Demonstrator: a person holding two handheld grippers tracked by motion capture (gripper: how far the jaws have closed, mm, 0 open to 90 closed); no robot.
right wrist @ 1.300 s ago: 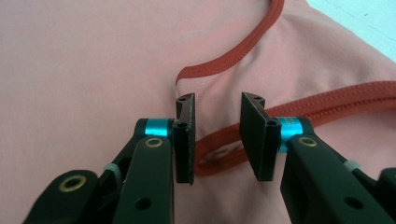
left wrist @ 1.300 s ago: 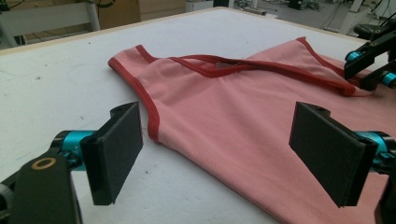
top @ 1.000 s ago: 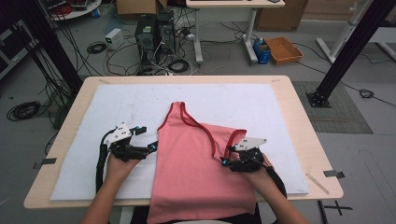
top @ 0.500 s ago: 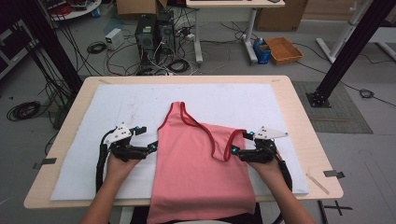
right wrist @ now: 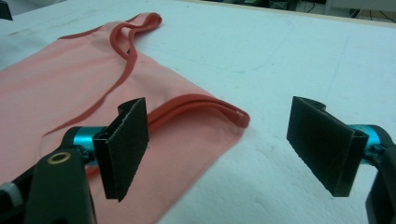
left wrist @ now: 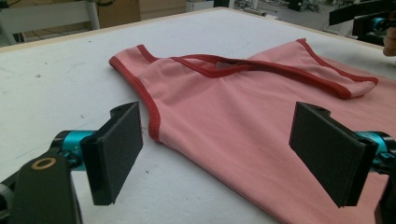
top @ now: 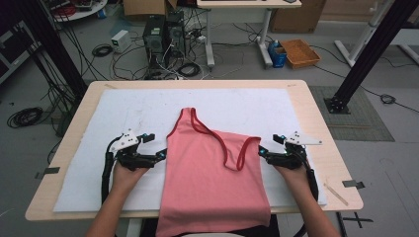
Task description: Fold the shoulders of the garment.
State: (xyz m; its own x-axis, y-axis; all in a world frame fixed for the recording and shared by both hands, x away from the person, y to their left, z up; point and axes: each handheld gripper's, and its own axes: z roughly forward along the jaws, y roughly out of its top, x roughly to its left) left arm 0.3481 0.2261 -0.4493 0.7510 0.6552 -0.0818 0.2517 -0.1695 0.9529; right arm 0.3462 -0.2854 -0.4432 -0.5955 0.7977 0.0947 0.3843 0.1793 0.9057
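High view: folding pink tank top [top: 212,182]; both grippers' jaws released, holding nothing. Next, probably regrasping an edge.

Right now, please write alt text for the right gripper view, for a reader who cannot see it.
A pink tank top with red trim lies flat on a white table cover. The right tongs stand open, empty, above its folded corner.
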